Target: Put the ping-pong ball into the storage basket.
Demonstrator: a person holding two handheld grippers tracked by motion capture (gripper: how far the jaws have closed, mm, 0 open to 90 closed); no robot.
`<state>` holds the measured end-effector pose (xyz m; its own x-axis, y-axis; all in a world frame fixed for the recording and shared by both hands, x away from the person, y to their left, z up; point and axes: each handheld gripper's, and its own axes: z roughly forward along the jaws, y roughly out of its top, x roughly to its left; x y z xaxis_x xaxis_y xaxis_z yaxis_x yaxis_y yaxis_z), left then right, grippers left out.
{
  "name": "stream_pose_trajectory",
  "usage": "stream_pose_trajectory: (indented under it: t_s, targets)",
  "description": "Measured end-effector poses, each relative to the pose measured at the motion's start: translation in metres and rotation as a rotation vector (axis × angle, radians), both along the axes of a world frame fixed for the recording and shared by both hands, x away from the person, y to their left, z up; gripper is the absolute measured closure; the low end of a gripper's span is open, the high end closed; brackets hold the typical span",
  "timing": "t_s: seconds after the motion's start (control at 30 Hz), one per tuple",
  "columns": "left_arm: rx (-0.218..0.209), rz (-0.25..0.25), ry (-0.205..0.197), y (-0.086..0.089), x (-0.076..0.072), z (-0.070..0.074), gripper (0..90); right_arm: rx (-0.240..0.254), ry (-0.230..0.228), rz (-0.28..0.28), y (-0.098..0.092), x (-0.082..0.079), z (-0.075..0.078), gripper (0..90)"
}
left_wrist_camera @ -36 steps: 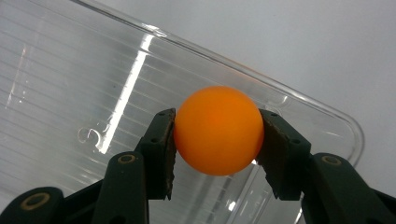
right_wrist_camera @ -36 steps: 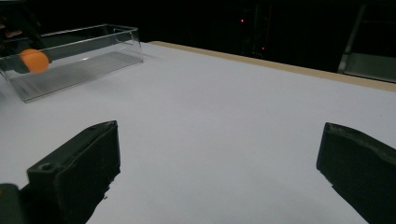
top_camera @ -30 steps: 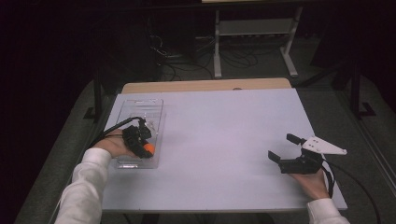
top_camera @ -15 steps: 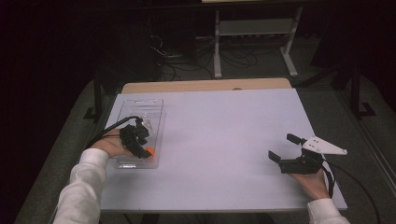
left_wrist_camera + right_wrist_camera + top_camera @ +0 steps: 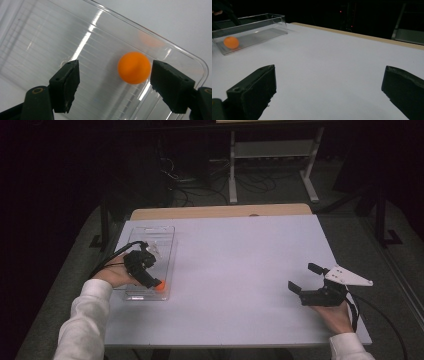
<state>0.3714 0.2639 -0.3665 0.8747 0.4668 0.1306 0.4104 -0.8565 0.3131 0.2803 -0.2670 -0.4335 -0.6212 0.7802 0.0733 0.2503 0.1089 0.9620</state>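
Dim room, white counter: a clear tray holds an orange ball at its near corner. Over the tray, the left gripper has just been opening (ball loose between released jaws). Well right of the tray, the right gripper idles, jaws spread.
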Motion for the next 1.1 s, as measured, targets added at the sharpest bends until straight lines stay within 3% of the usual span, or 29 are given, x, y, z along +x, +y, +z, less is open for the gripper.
stream_pose_trajectory:
  t_s: [0.17, 0.4, 1.1]
  targets:
    - [-0.03, 0.024, -0.024, 0.003, -0.001, 0.006, 13.5, 0.0, -0.001, 0.0, 0.0, 0.0, 0.0, 0.0]
    - [-0.113, 0.049, -0.027, 0.004, -0.003, 0.014, 0.0, -0.001, -0.002, 0.002, 0.0, 0.0, 0.0, 0.0]
    - [-0.234, 0.045, -0.144, 0.009, -0.022, 0.033, 0.0, 0.003, -0.006, -0.001, 0.0, -0.001, 0.001, 0.0]
